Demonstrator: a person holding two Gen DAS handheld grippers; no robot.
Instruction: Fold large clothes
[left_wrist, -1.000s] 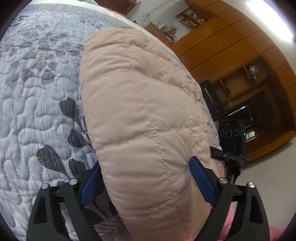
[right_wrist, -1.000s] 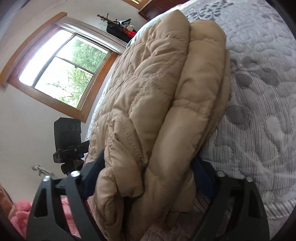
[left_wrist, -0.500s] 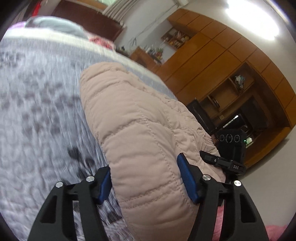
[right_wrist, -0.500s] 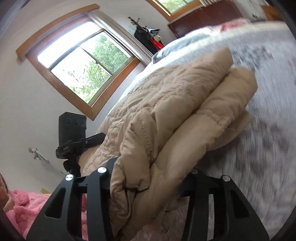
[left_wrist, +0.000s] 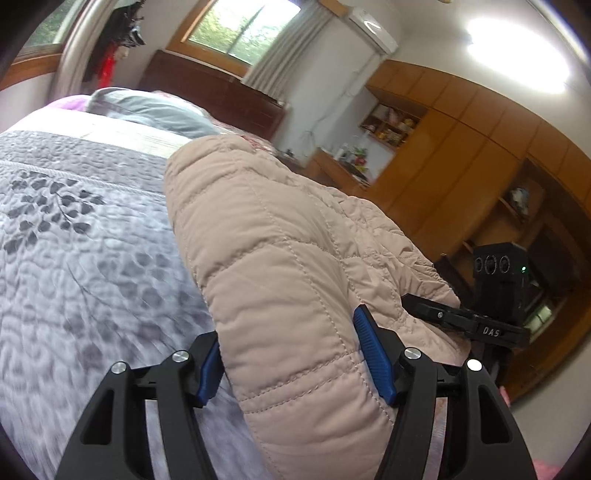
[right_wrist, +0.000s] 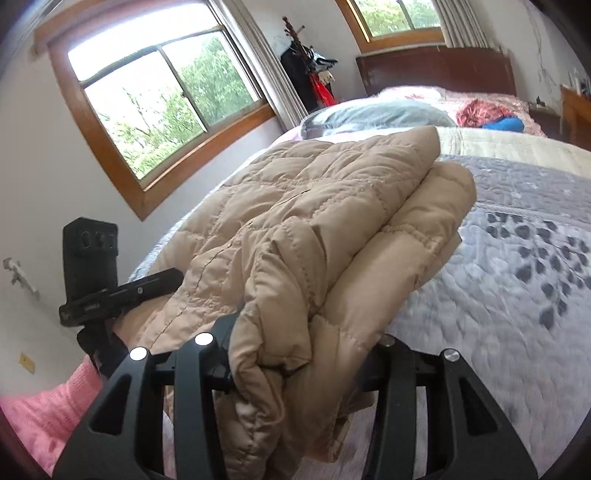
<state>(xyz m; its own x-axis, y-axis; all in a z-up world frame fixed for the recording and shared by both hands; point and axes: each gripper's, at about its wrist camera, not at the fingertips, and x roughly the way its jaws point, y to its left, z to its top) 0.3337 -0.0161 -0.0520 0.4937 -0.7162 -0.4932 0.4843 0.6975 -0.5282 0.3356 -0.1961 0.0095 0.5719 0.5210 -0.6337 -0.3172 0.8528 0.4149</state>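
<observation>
A beige quilted puffer jacket (left_wrist: 280, 258) lies folded into a thick bundle on the grey leaf-patterned bedspread (left_wrist: 81, 251). My left gripper (left_wrist: 295, 358) is shut on the near edge of the bundle, its blue pads pressing either side. In the right wrist view the same jacket (right_wrist: 314, 236) shows stacked folded layers. My right gripper (right_wrist: 303, 365) is shut on its near end, and the pads are hidden by the fabric. Each view shows the other gripper's black camera block beyond the jacket.
The bed runs ahead to pillows (right_wrist: 376, 114) and a dark wooden headboard (right_wrist: 436, 70). Wooden wardrobes and shelves (left_wrist: 461, 147) stand to the right in the left wrist view. A window (right_wrist: 162, 96) is on the left wall. A pink sleeve (right_wrist: 44, 410) is at the lower left.
Both grippers have tilted up and lifted the near end of the jacket, so the room and headboard now show. Both jaws have closed in further on the bundle.
</observation>
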